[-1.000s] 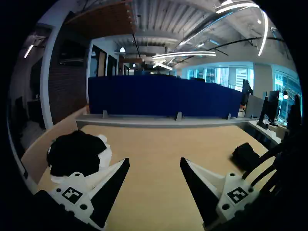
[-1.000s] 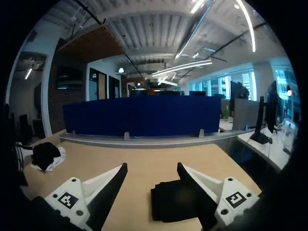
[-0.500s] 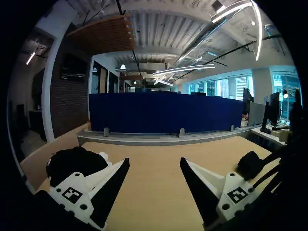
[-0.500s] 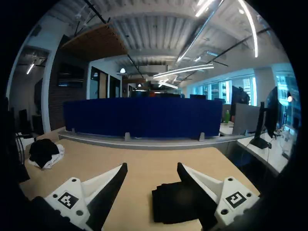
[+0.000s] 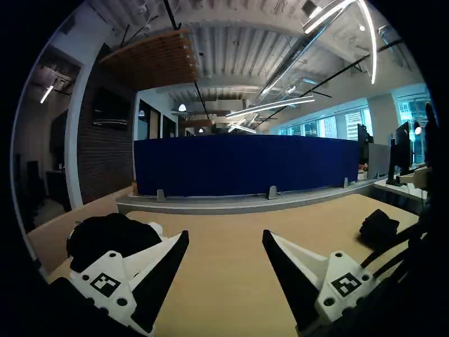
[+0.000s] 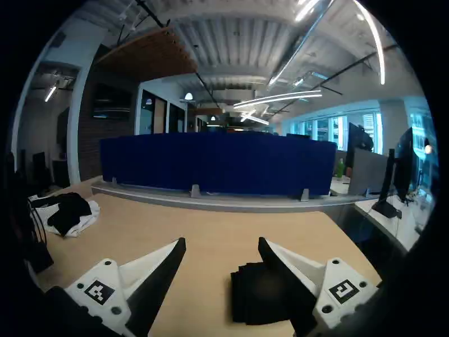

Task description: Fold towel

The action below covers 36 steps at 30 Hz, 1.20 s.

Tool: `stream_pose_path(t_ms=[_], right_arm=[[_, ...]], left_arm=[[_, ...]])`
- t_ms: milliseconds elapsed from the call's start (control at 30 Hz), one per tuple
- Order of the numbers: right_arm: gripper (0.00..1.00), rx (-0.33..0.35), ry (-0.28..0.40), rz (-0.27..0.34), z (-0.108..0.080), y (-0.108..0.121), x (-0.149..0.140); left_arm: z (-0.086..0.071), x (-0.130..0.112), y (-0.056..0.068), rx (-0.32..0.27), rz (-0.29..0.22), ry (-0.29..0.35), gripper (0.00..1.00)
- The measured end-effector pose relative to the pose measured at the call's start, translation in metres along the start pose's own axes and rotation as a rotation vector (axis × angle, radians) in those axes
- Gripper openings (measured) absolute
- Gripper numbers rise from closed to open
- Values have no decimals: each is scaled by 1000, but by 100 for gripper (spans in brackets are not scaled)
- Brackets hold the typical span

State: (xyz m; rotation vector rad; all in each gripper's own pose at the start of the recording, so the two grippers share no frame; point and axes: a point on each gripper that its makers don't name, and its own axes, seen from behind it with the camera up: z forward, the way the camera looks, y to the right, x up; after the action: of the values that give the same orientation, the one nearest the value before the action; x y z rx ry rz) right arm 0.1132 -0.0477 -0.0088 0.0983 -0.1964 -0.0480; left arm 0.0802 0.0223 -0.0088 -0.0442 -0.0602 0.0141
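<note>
Left gripper view: left gripper (image 5: 225,242) level over the bench (image 5: 224,222), released.
Likewise released, the right gripper (image 6: 221,247), folded black towel (image 6: 255,292) beside its right finger.

The left claw (image 5: 225,247) is held level with its fingers spread wide and nothing between them. The right claw (image 6: 221,253) is the same, fingers apart and holding nothing.

Pale wood-grain tabletop (image 6: 213,230) looks smooth, matt; black folded cloth towel (image 6: 252,295) is soft, dull; blue divider screen (image 6: 213,163) looks fabric-covered.
</note>
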Motion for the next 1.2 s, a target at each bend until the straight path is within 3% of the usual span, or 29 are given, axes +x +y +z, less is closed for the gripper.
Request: stream_pose_path(t_ms=[200, 467, 900, 1200], right_arm=[[100, -6, 8, -42, 9, -6, 8], [100, 6, 8, -20, 17, -25, 1], [100, -26, -1, -47, 16, -13, -4], [100, -20, -6, -53, 19, -13, -4]], left_arm=[[1, -21, -12, 24, -26, 31, 97], [6, -45, -28, 31, -73, 76, 97], [13, -73, -20, 49, -26, 86, 98], [11, -76, -27, 61, -28, 81, 97]])
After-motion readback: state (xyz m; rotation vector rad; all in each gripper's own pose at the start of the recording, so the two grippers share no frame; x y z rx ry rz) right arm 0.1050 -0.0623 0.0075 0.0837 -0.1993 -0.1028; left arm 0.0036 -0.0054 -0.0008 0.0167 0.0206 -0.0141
